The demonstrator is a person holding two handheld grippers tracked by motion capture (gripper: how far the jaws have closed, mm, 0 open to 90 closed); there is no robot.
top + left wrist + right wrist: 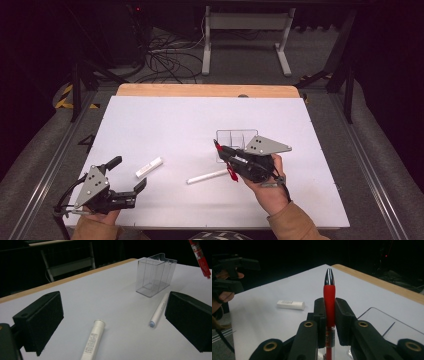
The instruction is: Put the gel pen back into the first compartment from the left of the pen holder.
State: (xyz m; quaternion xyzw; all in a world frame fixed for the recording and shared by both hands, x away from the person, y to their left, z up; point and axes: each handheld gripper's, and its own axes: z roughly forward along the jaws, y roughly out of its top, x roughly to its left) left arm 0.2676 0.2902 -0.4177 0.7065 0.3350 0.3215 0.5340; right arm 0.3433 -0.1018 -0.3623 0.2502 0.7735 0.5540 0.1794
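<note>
Your right hand-held gripper (329, 312) clamps a red pen (329, 293) beside the clear box (236, 137).
Largest first: your white tabletop (165, 120) carries that box near its middle. Your left hand-held gripper (128, 175) rests at the near left corner, jaws wide apart around nothing. Between the two lie a white tube (149, 167) and a white pen (207, 176).
</note>
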